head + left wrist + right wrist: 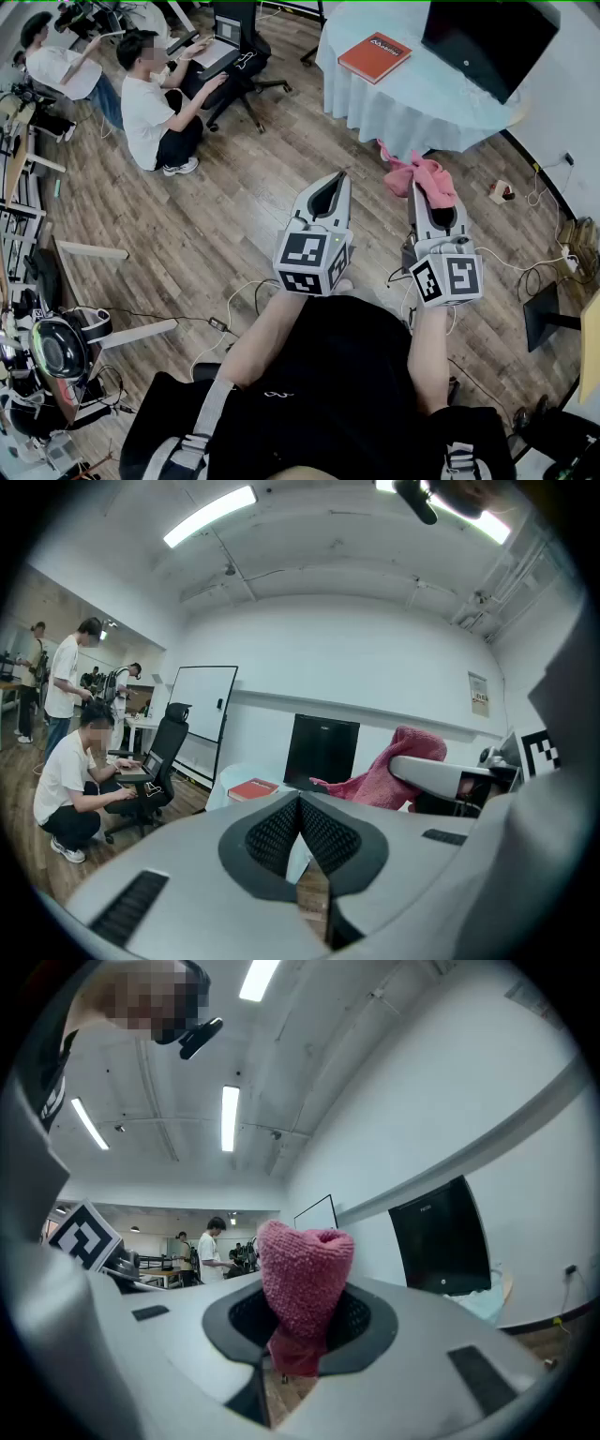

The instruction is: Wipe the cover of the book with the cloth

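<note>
Left arm: I see the bare left forearm [270, 330] reaching forward from the body, holding the left gripper [331, 182] level over the floor, its tip pointing to the far side of the room.
Left gripper state: in the left gripper view I read the left gripper's [300, 802] jaws as pressed together at the tip, with nothing between them.
Right arm: the right forearm [429, 361] runs forward alongside the left one, and the right gripper [431, 199] sits just to the right of the left gripper, pointing the same way.
Right gripper state: the jaws are clamped on the pink cloth [427, 176]; in the right gripper view the cloth [305, 1279] bunches up above the pads and hangs a little below them.
Book: the red book [374, 57] lies flat on the round table [403, 108], at its far left part, well apart from both grippers.
Table: draped in a pale cloth, at the far right, with a black monitor [487, 42] standing on it.
Floor: wooden planks [234, 206], with cables trailing on the near side.
Room: at the far left a person [155, 112] crouches beside an office chair [239, 56].
</note>
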`<action>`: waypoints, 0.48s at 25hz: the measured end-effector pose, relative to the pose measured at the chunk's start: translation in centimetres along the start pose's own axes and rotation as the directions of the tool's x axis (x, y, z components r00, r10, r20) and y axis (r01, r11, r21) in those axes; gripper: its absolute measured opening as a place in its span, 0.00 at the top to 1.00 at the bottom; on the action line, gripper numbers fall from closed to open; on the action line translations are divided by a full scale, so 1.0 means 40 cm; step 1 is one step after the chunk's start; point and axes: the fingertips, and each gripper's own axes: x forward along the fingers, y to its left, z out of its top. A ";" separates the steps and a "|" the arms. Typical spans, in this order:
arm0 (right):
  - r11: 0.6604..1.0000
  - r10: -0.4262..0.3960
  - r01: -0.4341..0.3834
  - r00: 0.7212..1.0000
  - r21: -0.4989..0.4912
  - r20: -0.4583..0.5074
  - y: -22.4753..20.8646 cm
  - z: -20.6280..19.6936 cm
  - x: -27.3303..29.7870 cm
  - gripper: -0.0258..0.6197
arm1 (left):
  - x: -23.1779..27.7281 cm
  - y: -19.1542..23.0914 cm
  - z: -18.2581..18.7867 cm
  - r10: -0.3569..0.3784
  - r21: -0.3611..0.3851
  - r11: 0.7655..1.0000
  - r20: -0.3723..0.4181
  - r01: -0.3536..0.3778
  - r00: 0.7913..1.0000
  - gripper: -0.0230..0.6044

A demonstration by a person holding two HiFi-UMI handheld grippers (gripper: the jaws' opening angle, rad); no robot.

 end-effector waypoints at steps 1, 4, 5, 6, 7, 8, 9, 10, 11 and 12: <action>1.000 0.006 -0.006 1.000 -0.002 0.000 -0.001 0.002 0.001 0.81 | 0.002 0.000 -0.002 0.001 -0.002 1.000 -0.002 -0.001 1.000 0.94; 1.000 0.017 -0.017 1.000 -0.009 0.002 -0.002 0.007 0.002 0.81 | 0.006 -0.002 -0.008 0.002 -0.008 1.000 -0.011 -0.002 1.000 0.94; 1.000 0.016 -0.016 1.000 -0.009 0.004 -0.002 0.009 0.000 0.81 | 0.006 -0.003 -0.010 0.001 -0.009 1.000 -0.013 -0.001 1.000 0.94; 1.000 0.015 -0.015 1.000 -0.005 0.008 -0.003 0.010 -0.002 0.81 | 0.006 -0.006 -0.012 -0.001 -0.010 1.000 -0.014 0.001 1.000 0.94; 1.000 0.013 -0.013 1.000 0.005 0.013 -0.004 0.012 -0.004 0.81 | 0.007 -0.010 -0.014 -0.005 -0.009 1.000 -0.015 0.005 1.000 0.94; 1.000 0.012 -0.012 1.000 0.016 0.017 -0.006 0.013 -0.005 0.81 | 0.009 -0.014 -0.016 -0.009 -0.007 1.000 -0.017 0.008 1.000 0.94; 1.000 0.011 -0.012 1.000 0.024 0.017 -0.009 0.013 -0.004 0.81 | 0.012 -0.019 -0.018 -0.013 -0.004 1.000 -0.019 0.013 1.000 0.94; 1.000 0.011 -0.012 1.000 0.029 0.015 -0.011 0.013 -0.004 0.81 | 0.016 -0.024 -0.019 -0.017 -0.001 1.000 -0.021 0.017 1.000 0.94; 0.999 0.013 -0.013 1.000 0.034 0.012 -0.014 0.013 -0.003 0.81 | 0.019 -0.030 -0.021 -0.021 0.002 1.000 -0.024 0.021 0.999 0.94; 0.999 0.013 -0.014 1.000 0.041 0.012 -0.017 0.013 -0.004 0.81 | 0.021 -0.035 -0.022 -0.025 0.005 1.000 -0.028 0.025 0.999 0.94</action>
